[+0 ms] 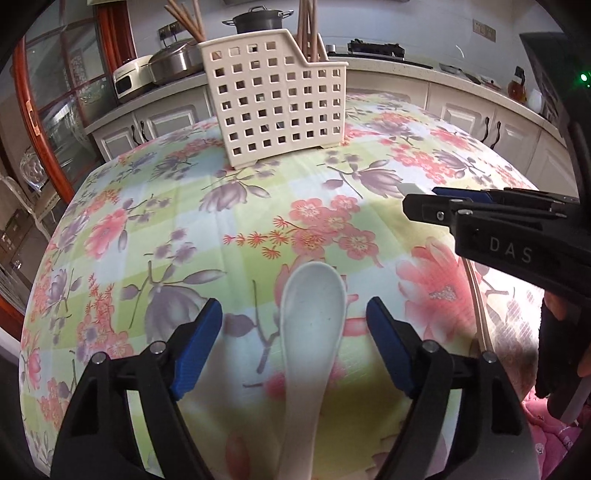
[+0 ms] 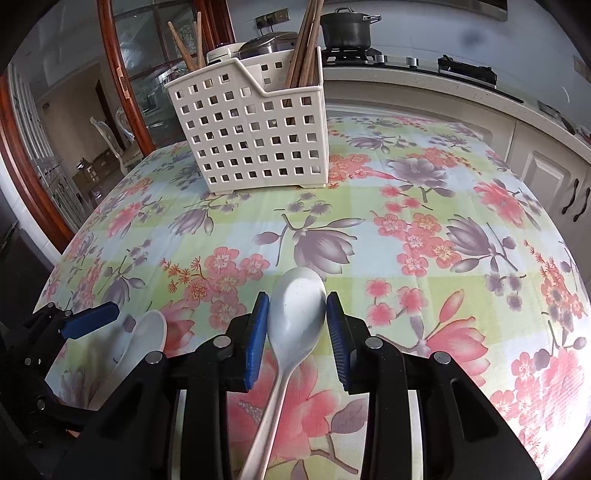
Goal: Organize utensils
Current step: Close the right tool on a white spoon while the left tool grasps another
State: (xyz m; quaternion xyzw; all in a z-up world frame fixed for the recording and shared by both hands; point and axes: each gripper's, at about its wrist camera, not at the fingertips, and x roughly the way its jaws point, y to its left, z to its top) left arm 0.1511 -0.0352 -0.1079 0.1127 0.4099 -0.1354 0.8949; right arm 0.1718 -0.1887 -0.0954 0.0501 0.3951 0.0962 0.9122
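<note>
Left wrist view looks down between the left gripper (image 1: 295,315), whose blue-padded black fingers stand spread on either side of a white ceramic soup spoon (image 1: 312,332). That spoon lies on the floral plastic tablecloth (image 1: 184,221), bowl pointing away from the camera and handle running back under it; neither blue pad touches it, with a gap of cloth showing on each side. At the right edge of this view the right gripper (image 1: 424,206) reaches in level from the side, marked with the letters DAS, and a person's hand (image 1: 565,354) in a dark covering shows below it.

From the right wrist view, the right gripper (image 2: 297,314) has its blue pads pressed against both sides of the bowl of a pale grey-white long-handled spoon (image 2: 297,314), pinching it, with the handle trailing back toward the camera. To its left the white ceramic soup spoon (image 2: 147,339) lies on the cloth, just beside one blue finger of the left gripper (image 2: 92,319).

Farther back on the table stands a cream plastic utensil caddy with square holes (image 2: 255,136), upright, with brown wooden chopsticks (image 2: 304,55) standing in its right compartment and a few more at its left rear. Behind it runs a kitchen counter with a dark lidded pot (image 2: 347,27) on the stove.
</note>
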